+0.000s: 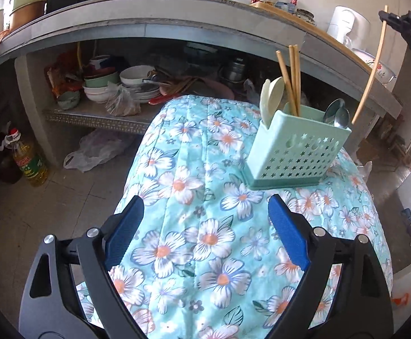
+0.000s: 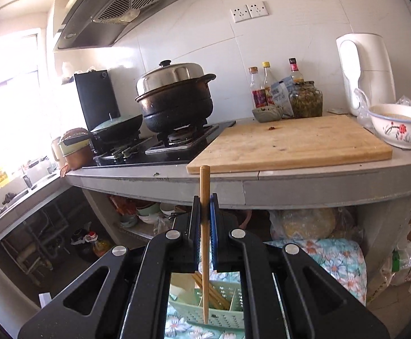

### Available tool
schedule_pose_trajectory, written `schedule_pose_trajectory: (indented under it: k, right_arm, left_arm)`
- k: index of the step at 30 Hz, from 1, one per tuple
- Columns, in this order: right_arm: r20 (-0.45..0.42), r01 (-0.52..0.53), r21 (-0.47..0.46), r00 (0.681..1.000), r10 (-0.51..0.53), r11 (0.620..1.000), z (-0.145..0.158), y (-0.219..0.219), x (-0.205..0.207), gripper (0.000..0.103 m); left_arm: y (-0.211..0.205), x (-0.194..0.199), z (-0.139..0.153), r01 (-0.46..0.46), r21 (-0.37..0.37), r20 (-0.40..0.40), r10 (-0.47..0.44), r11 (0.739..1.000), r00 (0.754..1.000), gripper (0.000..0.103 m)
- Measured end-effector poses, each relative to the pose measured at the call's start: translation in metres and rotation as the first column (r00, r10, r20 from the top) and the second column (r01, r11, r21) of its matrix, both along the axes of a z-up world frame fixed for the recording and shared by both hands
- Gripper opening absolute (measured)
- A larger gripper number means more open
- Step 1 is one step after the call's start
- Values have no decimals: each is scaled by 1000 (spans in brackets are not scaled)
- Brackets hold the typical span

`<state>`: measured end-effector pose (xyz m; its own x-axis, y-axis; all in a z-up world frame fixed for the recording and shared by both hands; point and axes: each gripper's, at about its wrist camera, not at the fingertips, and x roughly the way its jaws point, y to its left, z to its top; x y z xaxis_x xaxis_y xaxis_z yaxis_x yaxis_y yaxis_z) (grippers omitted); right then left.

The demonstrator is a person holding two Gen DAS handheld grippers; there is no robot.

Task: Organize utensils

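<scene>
A mint-green utensil holder (image 1: 296,149) stands on the floral cloth (image 1: 194,169), right of centre. It holds several wooden chopsticks (image 1: 290,79), pale plastic spoons (image 1: 270,96) and metal spoons (image 1: 337,115). My left gripper (image 1: 205,212) hangs open low over the cloth, short of the holder, with nothing between its blue pads. My right gripper (image 2: 204,199) is shut on one wooden chopstick (image 2: 204,180), which is held upright with its tip down above the holder (image 2: 222,308). In the left wrist view that gripper (image 1: 386,17) and its chopstick (image 1: 372,65) appear high at the right, beyond the holder.
Behind runs a grey counter (image 2: 290,189) with a wooden cutting board (image 2: 290,141), a lidded black pot (image 2: 177,101) on the stove, bottles, a white kettle (image 2: 363,70) and a flowered bowl (image 2: 400,124). Bowls (image 1: 132,82) are stacked on the shelf below. An oil bottle (image 1: 28,161) stands on the floor.
</scene>
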<state>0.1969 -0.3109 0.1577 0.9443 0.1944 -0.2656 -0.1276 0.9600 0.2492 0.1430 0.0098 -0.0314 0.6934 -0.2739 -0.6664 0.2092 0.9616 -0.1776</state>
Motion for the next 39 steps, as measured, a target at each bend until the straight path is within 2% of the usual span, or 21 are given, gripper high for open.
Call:
schedule_pose_trajectory:
  k: [5, 12, 18, 23, 24, 27, 30, 35, 39]
  right_arm:
    - [13, 28, -67, 1000, -27, 997, -3, 13, 35, 6]
    - [-36, 42, -169, 998, -48, 985, -42, 32, 73, 6]
    - [-99, 24, -257, 994, -51, 966, -84, 44, 84, 6]
    - [-143, -7, -295, 989, -37, 955, -101, 51, 75, 8]
    - [-147, -10, -293, 989, -35, 956, -103, 51, 72, 9]
    - [-152, -8, -269, 988, -34, 963, -105, 48, 59, 26]
    - [-144, -12, -225, 989, -21, 974, -102, 43, 43, 32]
    - [-127, -22, -90, 992, 10, 996, -99, 27, 1, 44]
    - [-142, -21, -8, 990, 19, 1000, -108, 18, -33, 60]
  left_arm:
    - [19, -5, -14, -49, 1, -36, 49, 999, 998, 86]
    - [39, -9, -16, -97, -7, -40, 97, 995, 995, 86]
    - [40, -10, -16, -96, -7, -36, 95, 995, 995, 87]
    - [34, -11, -13, -79, -5, -29, 79, 997, 996, 87]
    - [33, -11, -13, -76, -5, -28, 75, 997, 997, 87]
    - [28, -12, -11, -64, -6, -27, 64, 998, 998, 87]
    - [22, -14, -9, -50, -6, -20, 50, 999, 999, 87]
    - [13, -22, -4, -27, 0, -6, 27, 1000, 1000, 90]
    - [5, -28, 1, -17, 5, -5, 17, 1000, 1000, 91]
